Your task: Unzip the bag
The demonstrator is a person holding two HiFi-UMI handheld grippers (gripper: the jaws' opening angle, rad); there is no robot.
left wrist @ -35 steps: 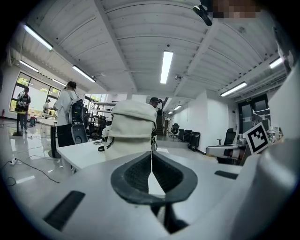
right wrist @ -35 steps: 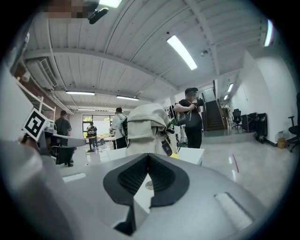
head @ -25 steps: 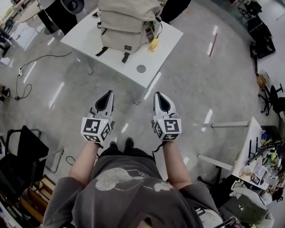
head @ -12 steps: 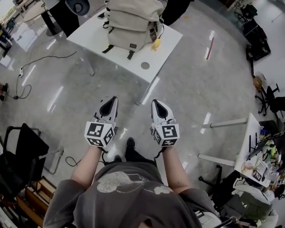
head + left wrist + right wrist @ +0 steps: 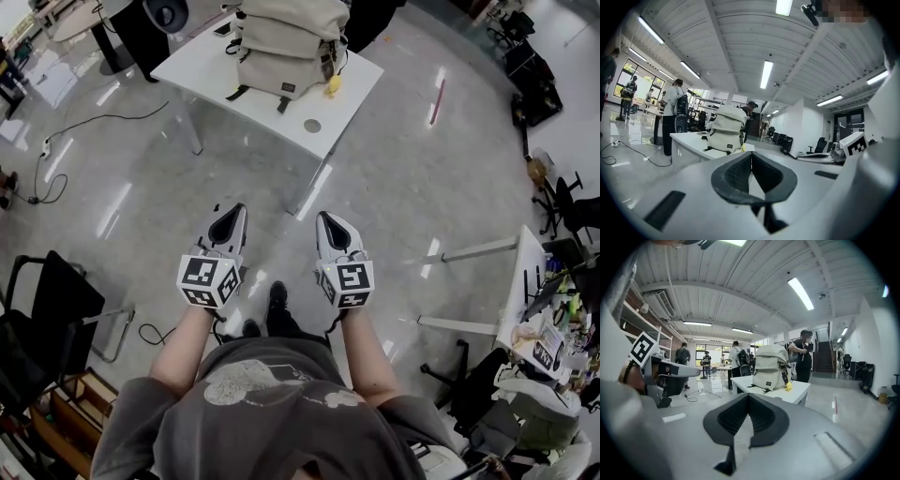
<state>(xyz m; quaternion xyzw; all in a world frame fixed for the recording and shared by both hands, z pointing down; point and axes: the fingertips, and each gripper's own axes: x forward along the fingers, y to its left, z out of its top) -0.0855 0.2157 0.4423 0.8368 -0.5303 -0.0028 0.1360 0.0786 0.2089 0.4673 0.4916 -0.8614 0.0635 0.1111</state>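
Note:
A beige backpack (image 5: 289, 42) stands upright on a white table (image 5: 272, 98) at the top of the head view, with a small yellow charm (image 5: 332, 86) hanging at its right side. The same backpack (image 5: 725, 130) shows far ahead in the left gripper view, and again as the backpack (image 5: 769, 367) in the right gripper view. My left gripper (image 5: 231, 213) and right gripper (image 5: 326, 219) are held side by side over the floor, well short of the table. Both are shut with nothing between the jaws.
A grey disc (image 5: 312, 126) lies on the table near its front corner. A black chair (image 5: 47, 323) stands at the left and a cluttered desk (image 5: 544, 319) at the right. Cables (image 5: 84, 127) run over the floor at the left. People stand behind the table (image 5: 804, 357).
The table and backpack have shifted up and to the right in the head view. Both grippers remain shut, side by side, and sit slightly higher in the frame.

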